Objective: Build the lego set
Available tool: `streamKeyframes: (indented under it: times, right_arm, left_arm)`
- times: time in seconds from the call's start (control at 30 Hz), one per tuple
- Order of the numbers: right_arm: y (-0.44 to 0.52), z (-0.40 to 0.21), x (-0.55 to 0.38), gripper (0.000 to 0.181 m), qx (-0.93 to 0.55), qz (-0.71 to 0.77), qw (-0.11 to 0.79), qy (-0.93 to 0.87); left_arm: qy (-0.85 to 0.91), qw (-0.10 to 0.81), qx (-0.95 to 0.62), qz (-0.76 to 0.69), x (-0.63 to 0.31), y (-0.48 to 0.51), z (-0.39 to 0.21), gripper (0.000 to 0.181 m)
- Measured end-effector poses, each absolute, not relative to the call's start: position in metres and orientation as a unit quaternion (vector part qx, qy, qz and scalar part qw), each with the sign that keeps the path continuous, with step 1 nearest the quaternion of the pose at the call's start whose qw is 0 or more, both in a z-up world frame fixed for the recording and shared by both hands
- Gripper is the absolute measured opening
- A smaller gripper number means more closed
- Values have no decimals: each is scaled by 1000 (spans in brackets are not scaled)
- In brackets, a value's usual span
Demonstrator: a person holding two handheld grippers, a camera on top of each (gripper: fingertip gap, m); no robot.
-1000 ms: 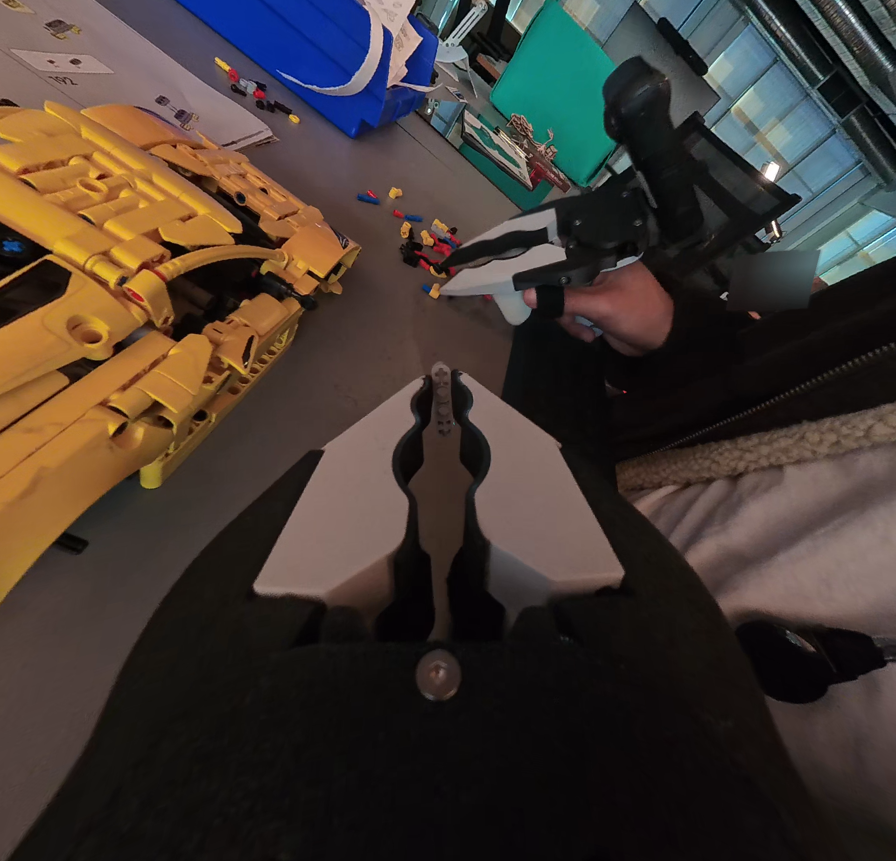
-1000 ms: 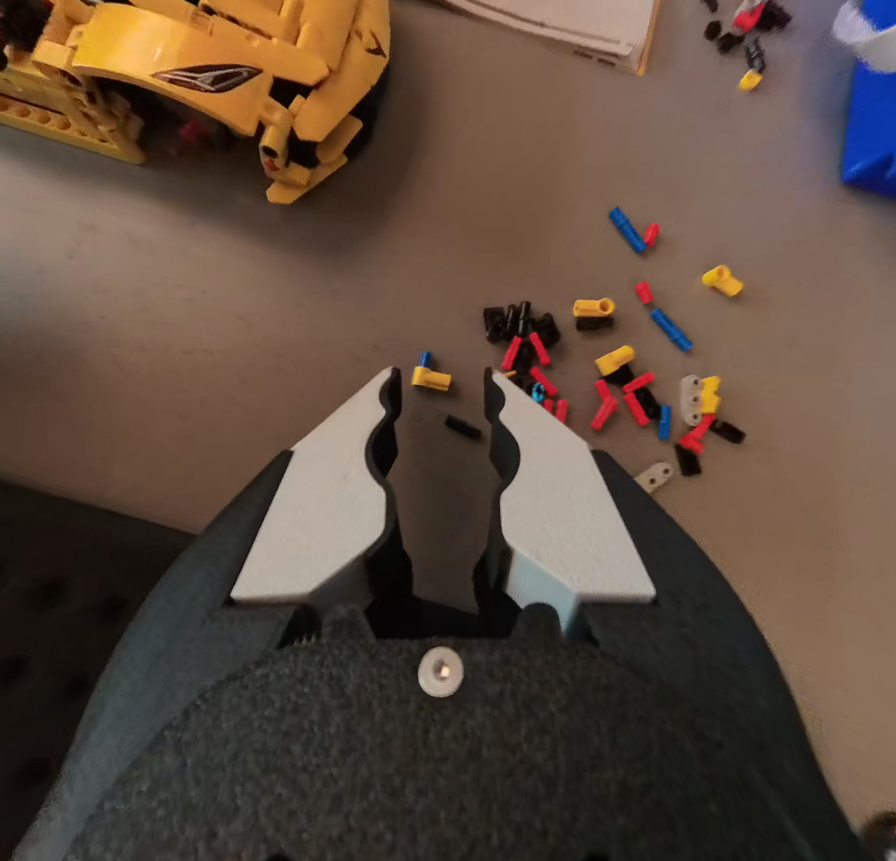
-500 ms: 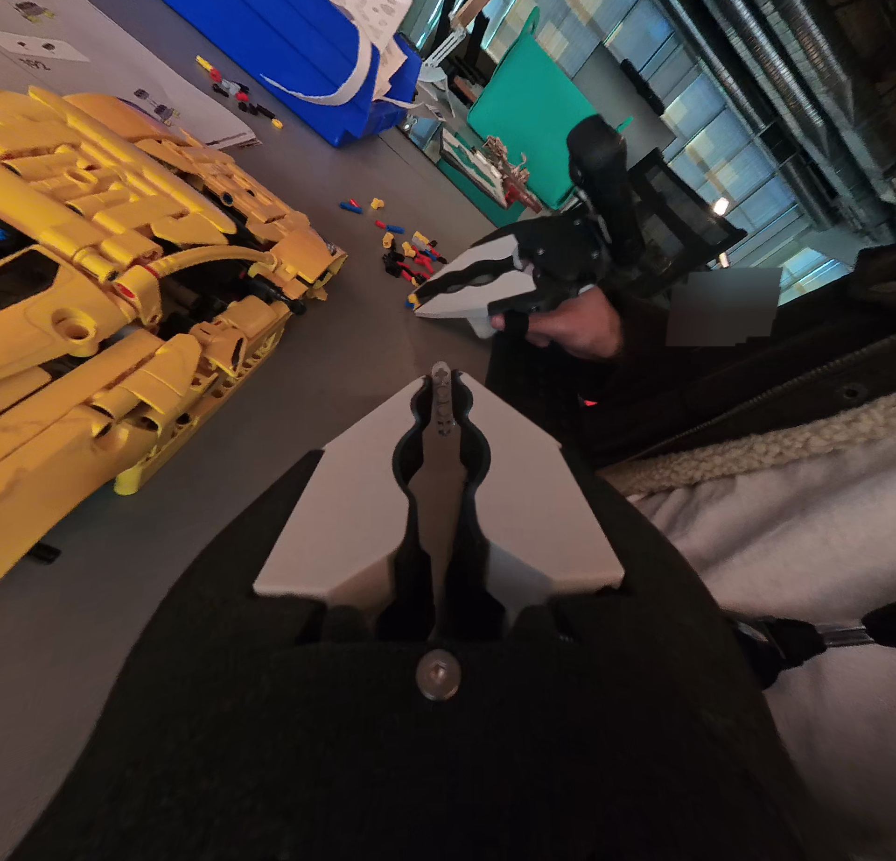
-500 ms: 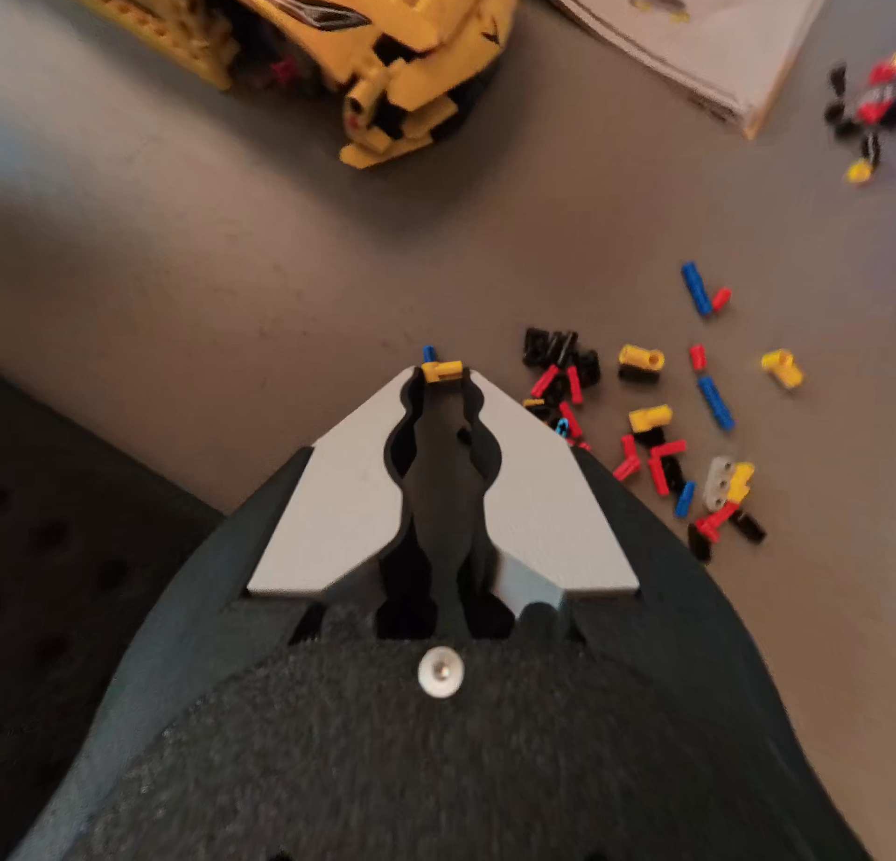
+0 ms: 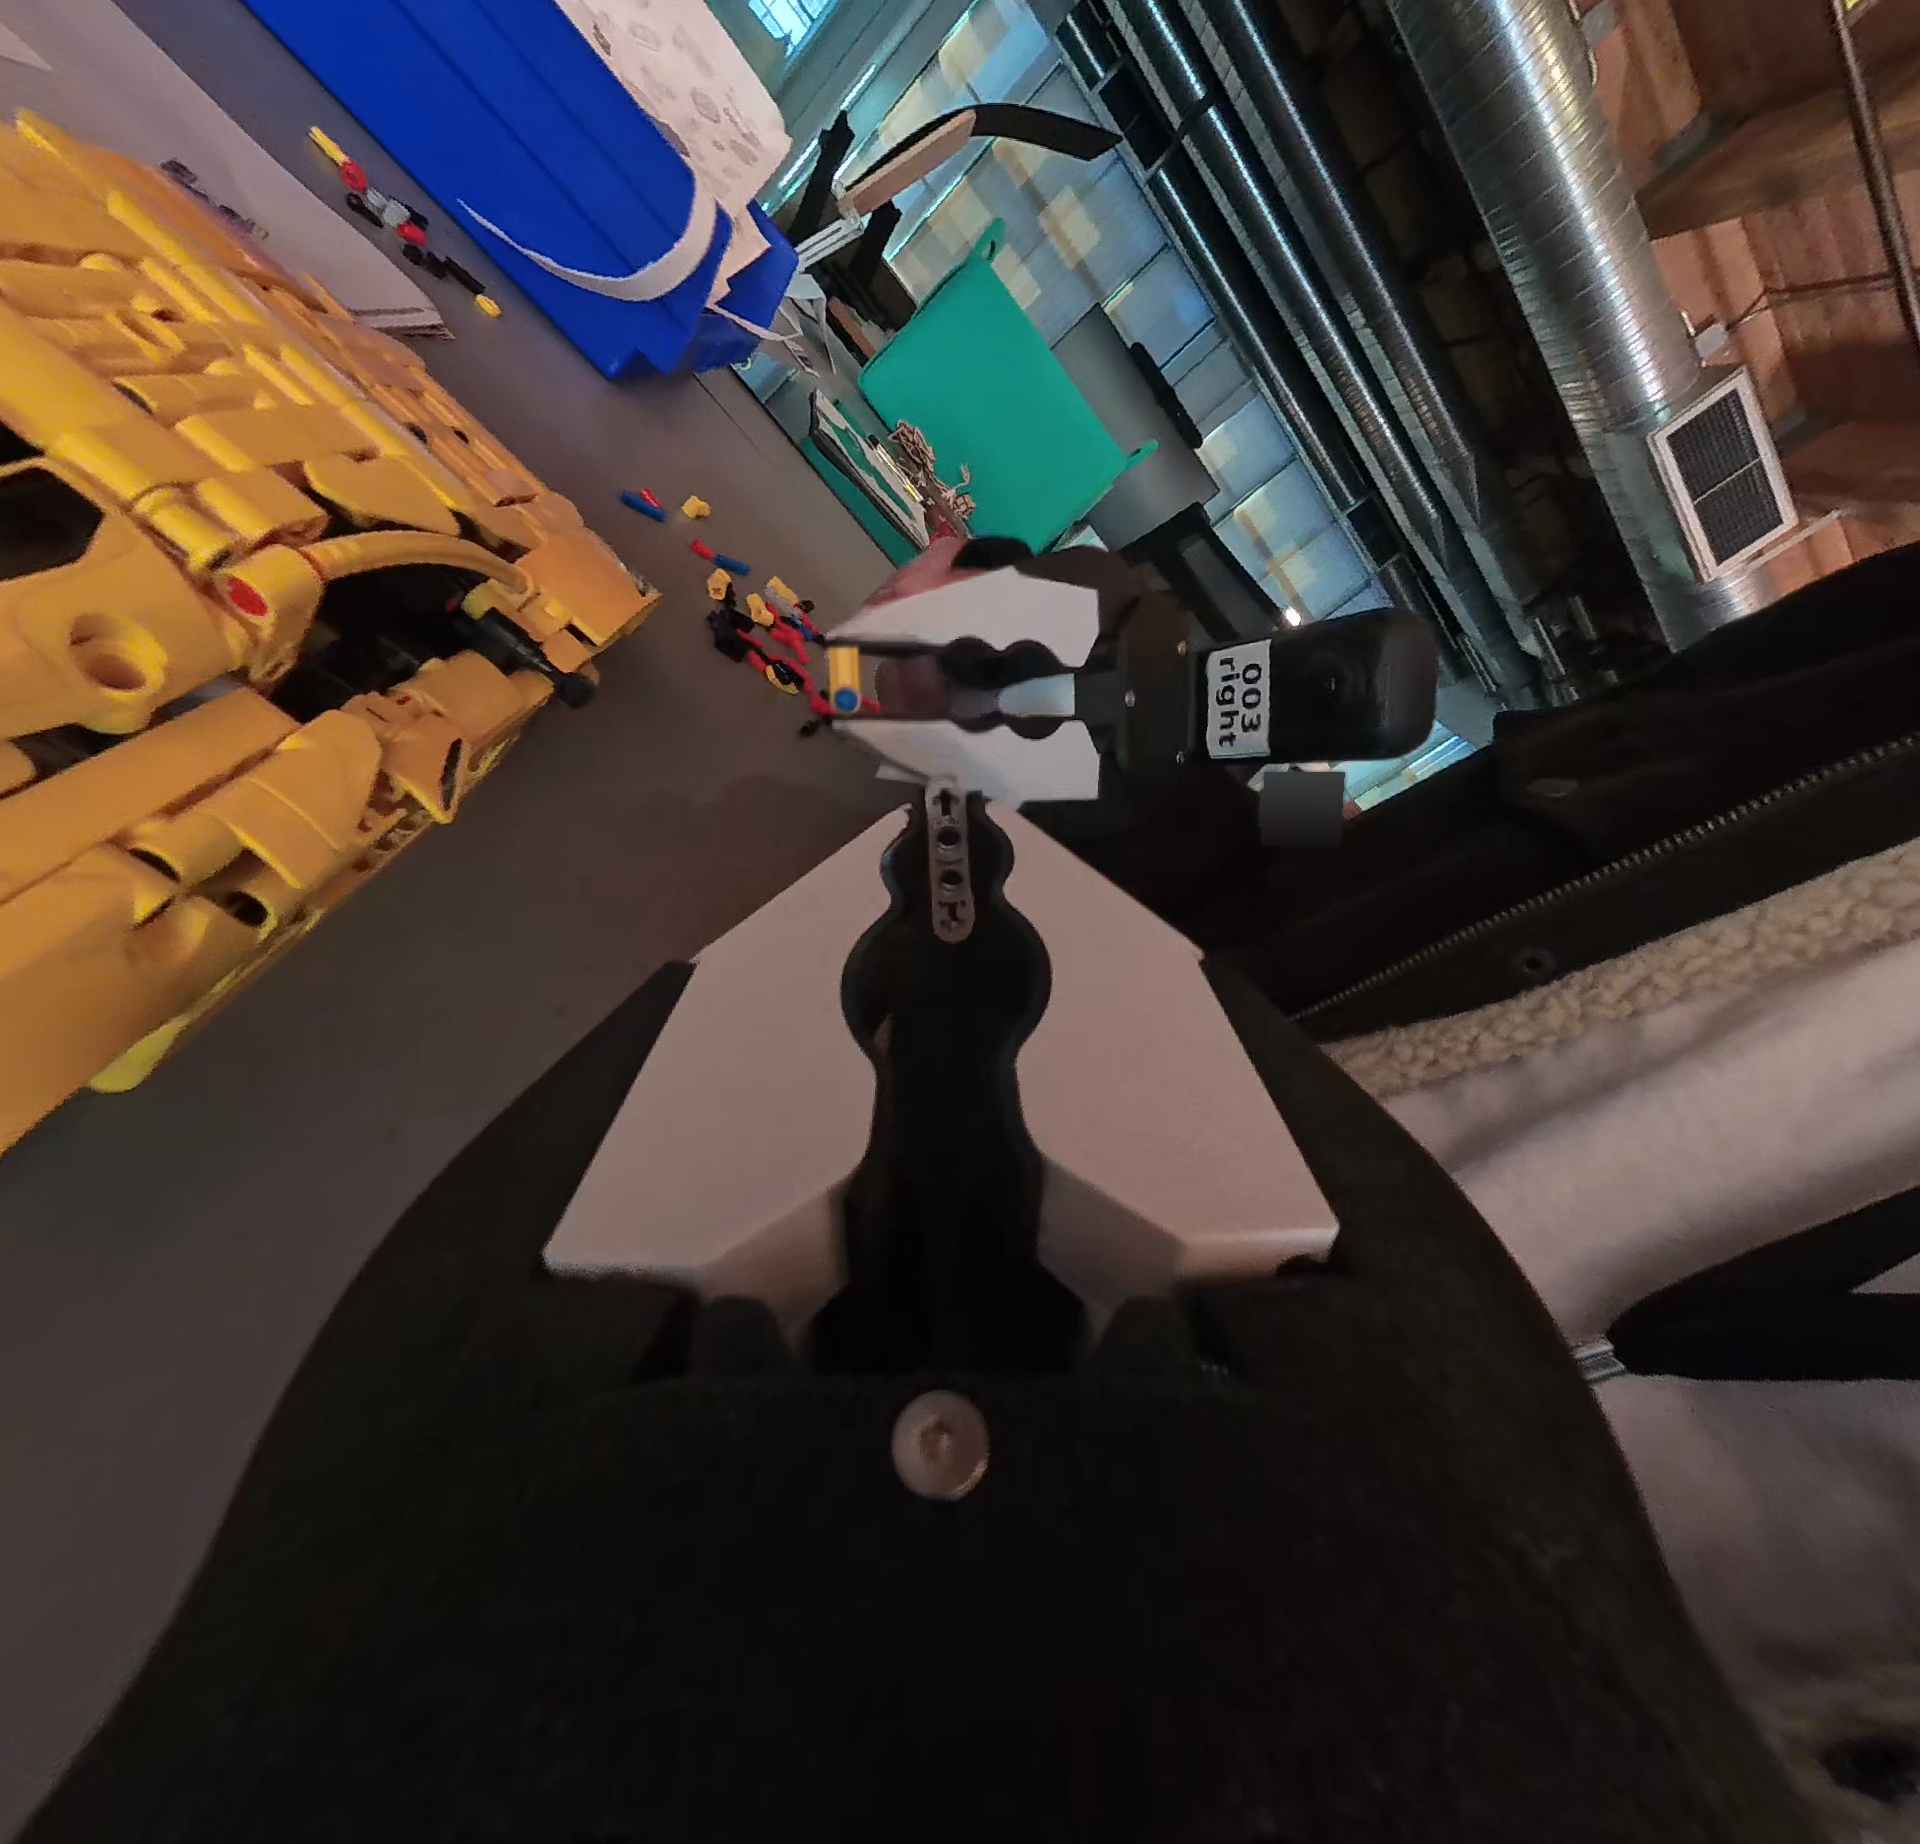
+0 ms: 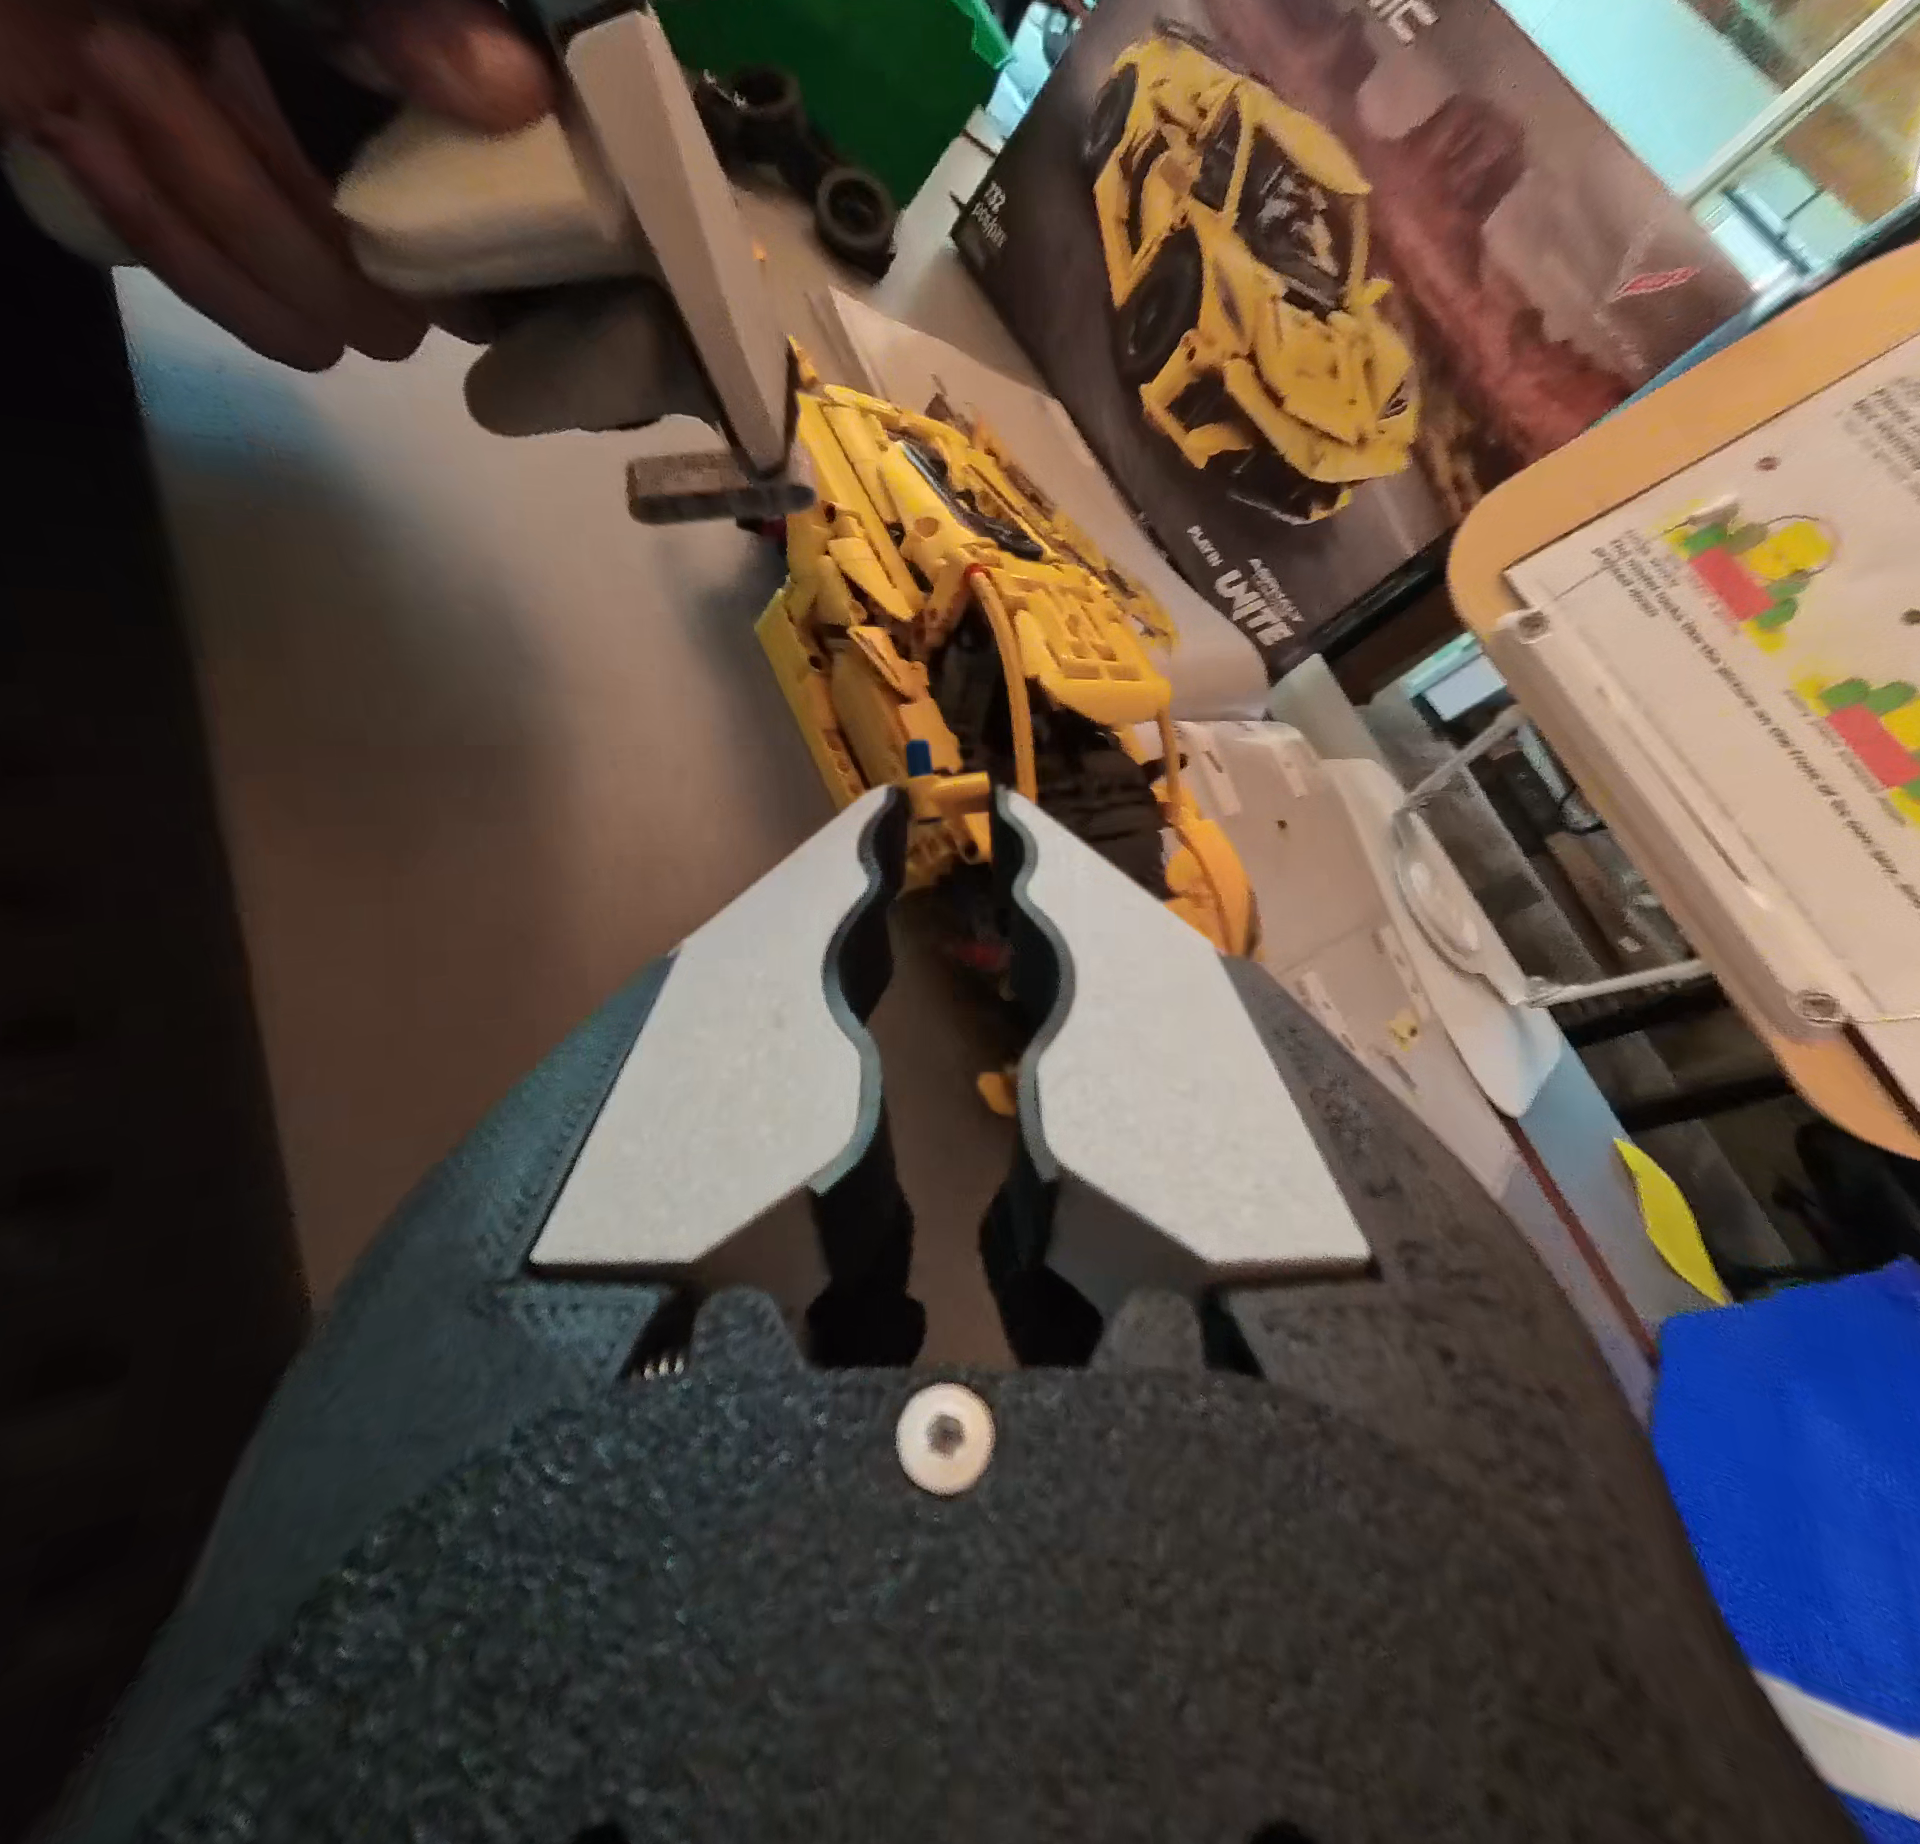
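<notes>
My left gripper (image 5: 951, 820) is shut on a small grey beam (image 5: 951, 875) that stands upright between its tips. My right gripper (image 5: 844, 682) is just beyond it, turned towards it. It is shut on a yellow connector with a blue pin (image 5: 844, 680). In the right wrist view the right gripper (image 6: 943, 797) holds the yellow connector (image 6: 935, 786) off the table. The left gripper (image 6: 764, 464) holds the grey beam (image 6: 717, 487) at the upper left. The yellow lego car (image 5: 260, 651) sits on the grey table (image 5: 623, 911), and it also shows in the right wrist view (image 6: 966, 631).
A pile of small red, blue, black and yellow pieces (image 5: 758, 620) lies beyond the car. A blue bin (image 5: 468, 132) stands behind, with more loose pieces (image 5: 405, 225) beside it. The set's box (image 6: 1299, 288), black tyres (image 6: 842, 194) and a booklet (image 6: 1039, 412) lie past the car. Across from one pair of fingers to the other is roughly 6 cm.
My right gripper closed on the yellow connector on the table, lifted it and swung round to face the left gripper. The left gripper kept hold of the grey beam.
</notes>
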State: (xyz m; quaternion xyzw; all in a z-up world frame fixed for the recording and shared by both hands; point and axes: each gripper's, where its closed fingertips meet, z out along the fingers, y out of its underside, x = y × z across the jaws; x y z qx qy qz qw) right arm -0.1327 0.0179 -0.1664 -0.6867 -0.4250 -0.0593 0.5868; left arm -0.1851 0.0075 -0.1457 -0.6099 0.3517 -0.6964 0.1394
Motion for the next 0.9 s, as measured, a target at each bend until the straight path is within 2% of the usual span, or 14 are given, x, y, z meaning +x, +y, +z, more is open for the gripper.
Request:
streamKeyframes:
  times: [0.4, 0.9]
  right_arm:
    - [13, -171, -166, 14, -694, 5, 583, -422]
    - [14, -180, -170, 14, -700, -15, 563, -438]
  left_arm:
    - [395, 167, -645, -633, -181, 10, -166, 7]
    - [400, 155, -648, -629, -177, 8, -171, 7]
